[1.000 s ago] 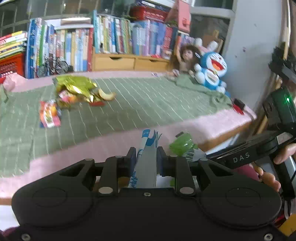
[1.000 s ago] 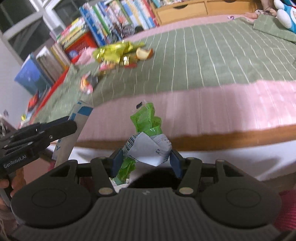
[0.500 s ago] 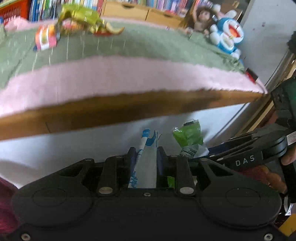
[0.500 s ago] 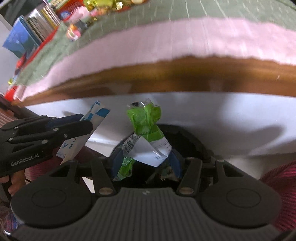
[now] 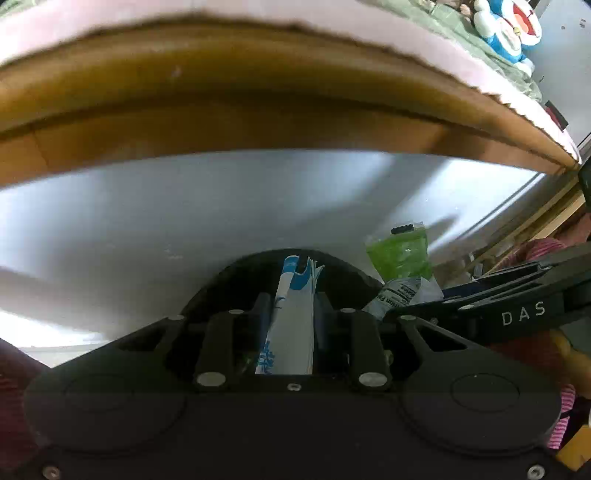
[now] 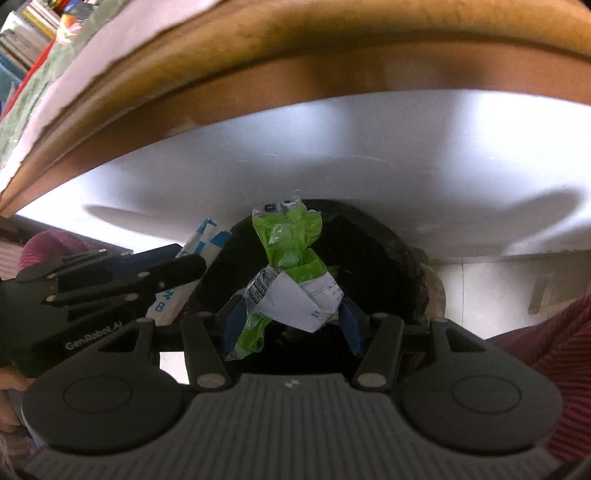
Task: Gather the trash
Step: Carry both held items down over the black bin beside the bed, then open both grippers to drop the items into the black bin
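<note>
My left gripper (image 5: pixel 290 301) is shut on a flat white and blue paper wrapper (image 5: pixel 293 317), which sticks up between its fingers. My right gripper (image 6: pixel 290 314) is shut on a crumpled green and white plastic wrapper (image 6: pixel 291 258). Both hang over the dark mouth of a black bin (image 6: pixel 384 258) below the bed's edge. From the left wrist the green wrapper (image 5: pixel 400 254) shows to the right, beside the other gripper's arm. From the right wrist the blue and white wrapper (image 6: pixel 201 243) shows at the left.
The bed's wooden side rail (image 5: pixel 258 110) and white panel (image 5: pixel 184 221) rise close ahead, with pink and green bedding (image 6: pixel 33 96) on top. A blue plush toy (image 5: pixel 509 29) sits at the far right. Red striped sleeves (image 6: pixel 554 332) flank the grippers. Pale floor (image 6: pixel 480 288) lies right of the bin.
Both grippers have sunk from above the bed to below its edge and tipped downward. The bed top with its trash has left view; the black bin has come into view beneath the held wrappers.
</note>
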The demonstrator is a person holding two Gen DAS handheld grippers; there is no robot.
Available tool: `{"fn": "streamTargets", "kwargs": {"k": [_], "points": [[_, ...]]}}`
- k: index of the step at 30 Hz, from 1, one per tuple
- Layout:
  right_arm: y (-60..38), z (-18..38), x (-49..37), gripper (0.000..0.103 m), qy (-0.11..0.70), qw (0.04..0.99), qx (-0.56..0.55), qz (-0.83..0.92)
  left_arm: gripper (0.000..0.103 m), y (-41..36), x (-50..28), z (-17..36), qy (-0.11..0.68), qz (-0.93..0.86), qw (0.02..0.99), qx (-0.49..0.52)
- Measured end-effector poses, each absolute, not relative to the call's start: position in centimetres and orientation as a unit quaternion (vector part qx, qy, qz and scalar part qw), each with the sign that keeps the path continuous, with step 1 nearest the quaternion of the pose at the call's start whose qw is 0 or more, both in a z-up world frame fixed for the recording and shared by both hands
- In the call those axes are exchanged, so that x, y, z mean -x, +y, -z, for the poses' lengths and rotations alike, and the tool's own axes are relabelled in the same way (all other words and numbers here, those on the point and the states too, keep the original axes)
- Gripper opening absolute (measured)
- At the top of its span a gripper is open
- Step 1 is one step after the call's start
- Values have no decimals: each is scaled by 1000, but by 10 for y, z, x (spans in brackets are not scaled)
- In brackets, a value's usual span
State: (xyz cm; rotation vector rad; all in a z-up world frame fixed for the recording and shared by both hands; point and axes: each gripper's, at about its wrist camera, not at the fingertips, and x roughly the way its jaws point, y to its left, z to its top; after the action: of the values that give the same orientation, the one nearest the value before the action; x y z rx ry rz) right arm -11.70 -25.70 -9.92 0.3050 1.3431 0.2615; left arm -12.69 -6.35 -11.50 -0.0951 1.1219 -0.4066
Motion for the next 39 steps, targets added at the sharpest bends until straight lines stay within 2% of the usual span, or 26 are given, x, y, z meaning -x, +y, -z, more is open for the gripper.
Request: {"fn": "streamTargets", "kwargs": {"k": [7, 9, 11, 16, 29, 39], "points": [[-259, 113, 105, 59, 631, 752, -157, -105, 26, -70, 116, 134, 542, 184, 819, 41], [-259, 115, 103, 61, 633, 751, -159, -101, 31, -71, 114, 137, 544, 185, 817, 42], [-259, 113, 101, 66, 634, 751, -159, -96, 40, -71, 115, 137, 546, 186, 816, 46], [-258, 116, 99, 75, 632, 750, -170, -91, 49, -71, 114, 137, 547, 183, 816, 46], [-263, 100, 103, 80, 607, 772, -164, -93, 79, -69, 120, 119, 524, 183, 831, 35], [-266, 80, 108, 81, 588, 787, -153, -102, 82, -65, 126, 101, 504, 184, 843, 26]]}}
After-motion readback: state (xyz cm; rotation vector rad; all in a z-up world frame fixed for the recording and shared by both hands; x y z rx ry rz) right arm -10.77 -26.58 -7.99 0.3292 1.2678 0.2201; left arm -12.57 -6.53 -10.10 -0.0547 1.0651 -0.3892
